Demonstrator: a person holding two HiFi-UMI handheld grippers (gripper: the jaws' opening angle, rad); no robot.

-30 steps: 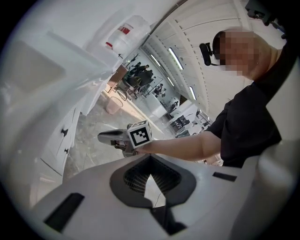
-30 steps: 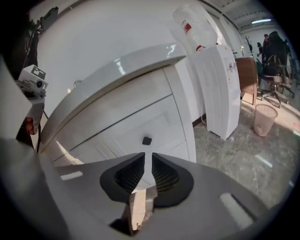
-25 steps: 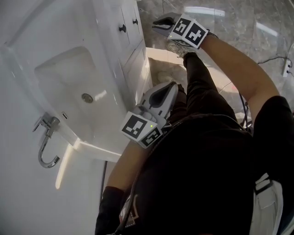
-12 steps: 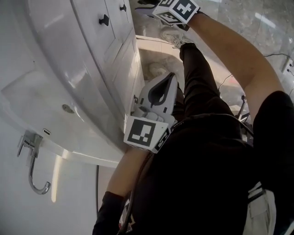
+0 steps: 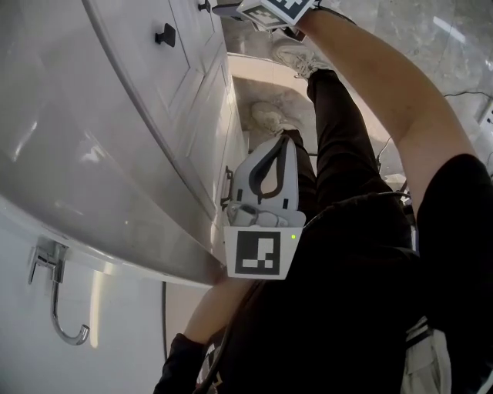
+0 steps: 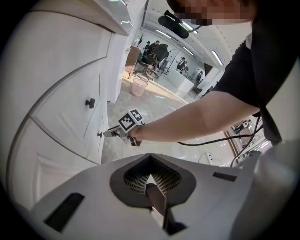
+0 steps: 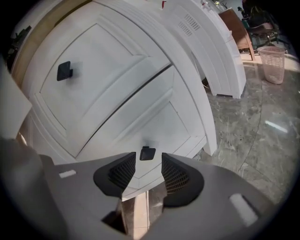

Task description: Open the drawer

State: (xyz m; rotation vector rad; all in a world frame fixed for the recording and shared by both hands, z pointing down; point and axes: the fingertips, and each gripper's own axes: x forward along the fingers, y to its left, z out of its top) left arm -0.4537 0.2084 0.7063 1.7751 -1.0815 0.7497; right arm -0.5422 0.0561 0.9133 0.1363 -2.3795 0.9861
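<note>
The white vanity cabinet (image 5: 154,131) fills the left of the head view, with small black knobs (image 5: 164,35) on its panels. In the right gripper view a drawer front (image 7: 161,119) carries one black knob (image 7: 147,153). My right gripper (image 7: 148,164) is open; its jaws have just been opening. That knob sits just beyond the gap between its tips, with no pad pressing on it. The right gripper (image 5: 262,9) shows at the top edge of the head view. My left gripper (image 5: 269,165) hangs shut and empty beside the cabinet, away from any knob; its pads (image 6: 157,187) meet.
A second knob (image 7: 64,70) sits on the panel above the drawer. A chrome faucet (image 5: 58,300) shows at the lower left. My legs and shoes (image 5: 296,58) stand close to the cabinet on the marble floor. A waste basket (image 7: 274,63) stands far off.
Both grippers have sunk along the cabinet front. The right one now lies at the top edge of the view. The sink basin has slid out of sight, and the left marker cube faces the camera.
</note>
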